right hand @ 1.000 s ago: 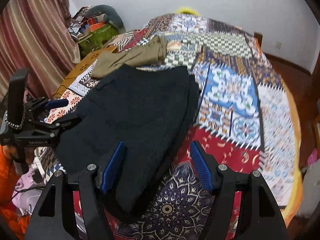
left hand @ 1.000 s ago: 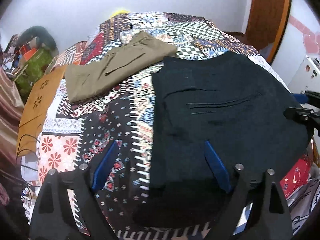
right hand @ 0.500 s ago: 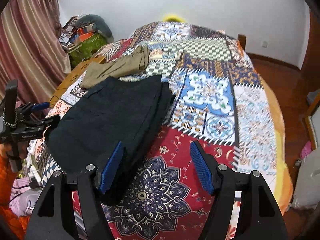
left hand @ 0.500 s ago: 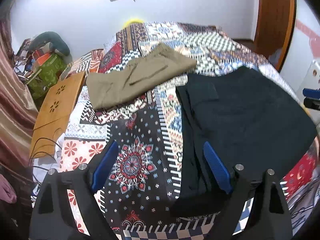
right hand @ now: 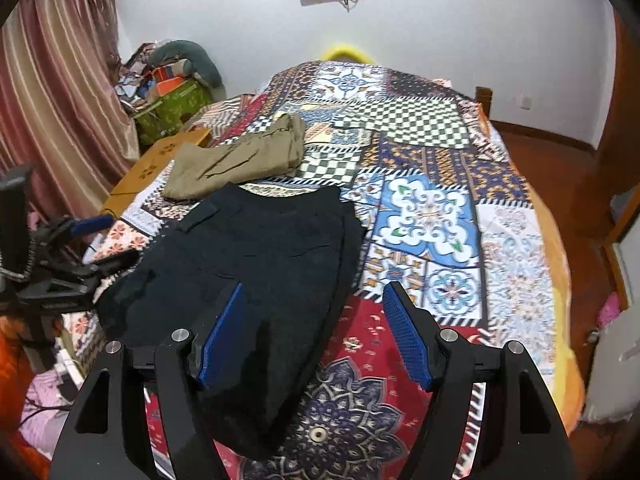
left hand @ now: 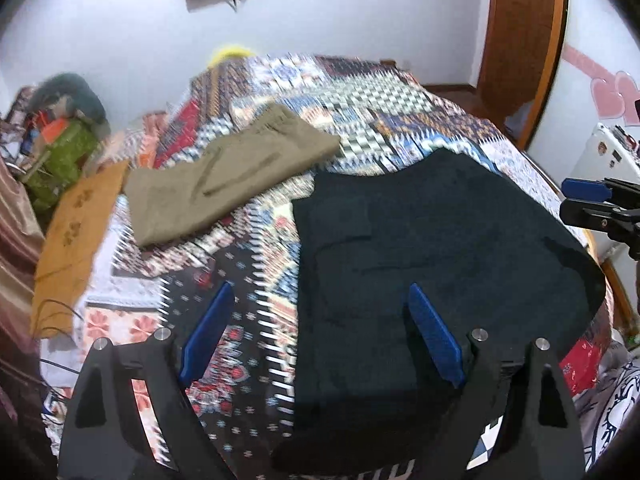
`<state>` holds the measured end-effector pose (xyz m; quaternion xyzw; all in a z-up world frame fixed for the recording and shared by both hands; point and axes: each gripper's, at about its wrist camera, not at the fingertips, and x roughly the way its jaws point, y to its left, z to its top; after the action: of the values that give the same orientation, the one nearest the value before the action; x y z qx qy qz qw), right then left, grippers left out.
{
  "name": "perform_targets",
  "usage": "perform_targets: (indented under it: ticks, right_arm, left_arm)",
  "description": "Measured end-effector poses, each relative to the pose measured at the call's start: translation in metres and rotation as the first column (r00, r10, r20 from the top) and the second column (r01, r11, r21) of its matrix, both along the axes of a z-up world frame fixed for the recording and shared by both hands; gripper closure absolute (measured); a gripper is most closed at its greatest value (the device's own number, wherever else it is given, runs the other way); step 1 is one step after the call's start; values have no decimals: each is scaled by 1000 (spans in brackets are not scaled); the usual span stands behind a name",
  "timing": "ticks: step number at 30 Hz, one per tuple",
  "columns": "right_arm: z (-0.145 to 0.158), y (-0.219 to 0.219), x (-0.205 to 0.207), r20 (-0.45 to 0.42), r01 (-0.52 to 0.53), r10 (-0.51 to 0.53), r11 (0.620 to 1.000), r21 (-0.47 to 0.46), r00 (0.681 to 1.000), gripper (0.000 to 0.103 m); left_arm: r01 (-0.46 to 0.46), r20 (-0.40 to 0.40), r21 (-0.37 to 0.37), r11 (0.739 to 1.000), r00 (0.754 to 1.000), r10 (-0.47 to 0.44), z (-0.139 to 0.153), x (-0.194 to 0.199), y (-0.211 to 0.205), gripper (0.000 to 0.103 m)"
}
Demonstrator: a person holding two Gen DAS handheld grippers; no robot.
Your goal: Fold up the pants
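Both fingers (right hand: 394, 320) spread, black pants (right hand: 256, 264) flat beneath, untouched

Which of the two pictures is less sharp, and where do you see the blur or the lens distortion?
Left wrist view: motion blur smears the patchwork bedspread and the khaki pants; the black pants show almost no detail. Right wrist view: much sharper, the bedspread's checks are crisp. Both views: fisheye bending curves the walls and bed edges, with dark corners around the image circle.
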<state>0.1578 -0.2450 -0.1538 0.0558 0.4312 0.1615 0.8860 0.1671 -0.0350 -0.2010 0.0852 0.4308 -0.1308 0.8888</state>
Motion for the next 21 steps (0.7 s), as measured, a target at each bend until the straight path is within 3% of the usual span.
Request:
perform_targets:
  ticks: [4, 10, 13, 21]
  right_arm:
    - [-16, 0, 7, -81, 0, 1, 1000, 4, 997, 32]
    - [-38, 0, 14, -221, 2, 10, 999, 53, 975, 29]
    - [-45, -1, 20, -268, 17, 6, 996, 85, 963, 21]
    - [-61, -2, 35, -346, 15, 54, 981, 192, 937, 15]
  left_arm:
    - [5, -61, -5, 1000, 998, -6, -16, 6, -2, 14]
    - [-19, -147, -101, 995, 989, 4, -28, 17, 9, 10]
    - [-34, -183, -139, 990, 983, 8, -33, 25, 13, 9]
    - [-35, -273, -195, 980, 962, -19, -47, 46, 13, 6]
